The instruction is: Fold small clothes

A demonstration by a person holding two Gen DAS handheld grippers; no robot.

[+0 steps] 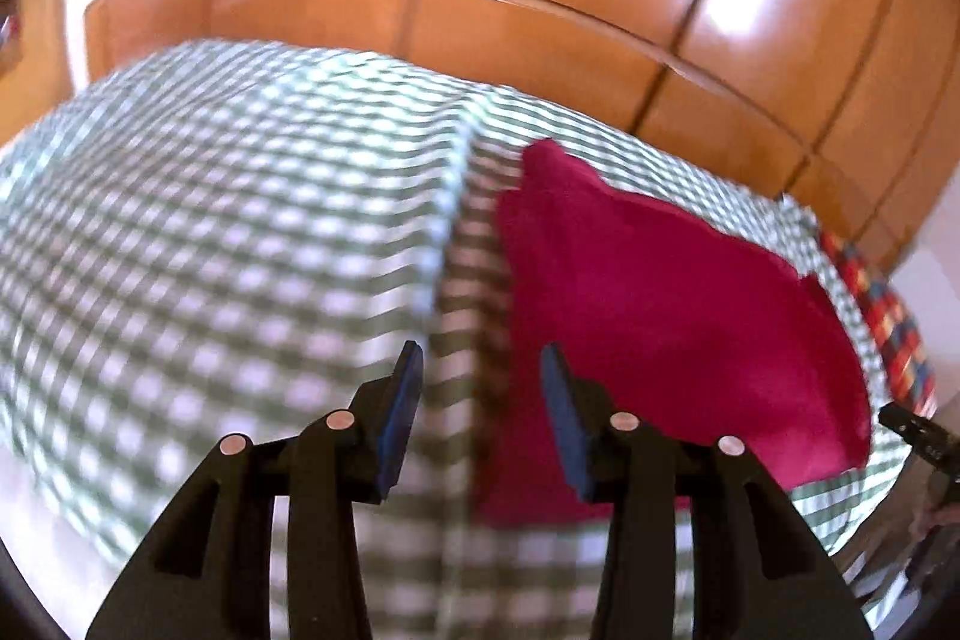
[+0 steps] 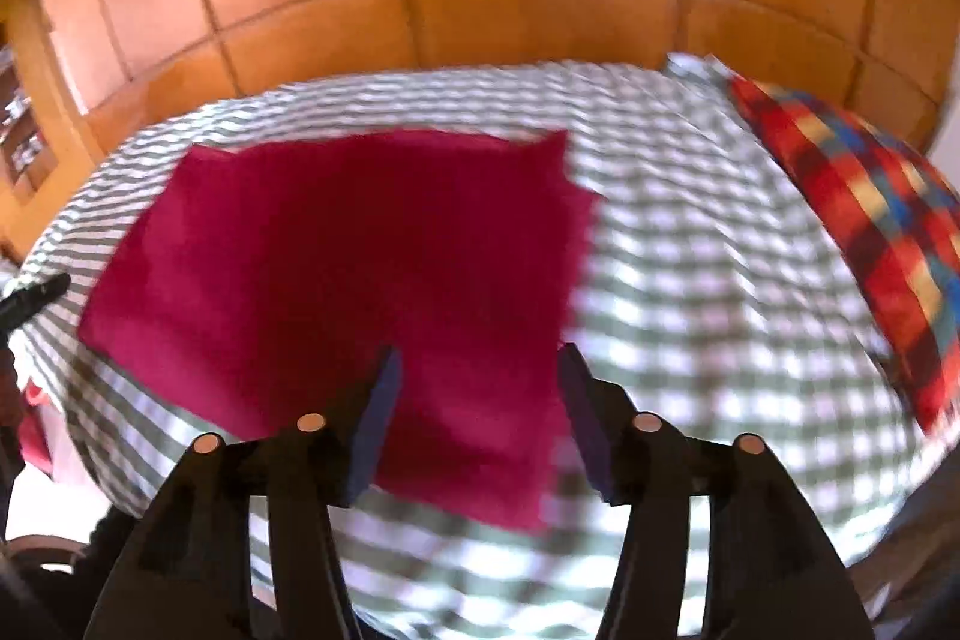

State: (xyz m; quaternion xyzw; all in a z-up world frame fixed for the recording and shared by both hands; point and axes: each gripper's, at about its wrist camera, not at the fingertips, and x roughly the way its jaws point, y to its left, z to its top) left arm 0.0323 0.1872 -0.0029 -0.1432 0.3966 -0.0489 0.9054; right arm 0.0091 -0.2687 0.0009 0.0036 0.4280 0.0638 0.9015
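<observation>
- Both claws hang above a bed, jaws apart and holding nothing: the left gripper [image 1: 480, 370] sits over bare checked bedspread [image 1: 210, 220], the right gripper [image 2: 477, 370] over the cloth itself, likely placed to take its near edge.
- The crimson garment [image 2: 360, 268] lies spread flat on the bedspread (both views are motion-blurred), roughly rectangular, with a second layer showing along its far right edge.
- A plaid pillow [image 2: 870, 220] rests well apart, right.

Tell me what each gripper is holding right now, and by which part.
Nothing. Left gripper and right gripper are both open and empty above the red cloth.
</observation>
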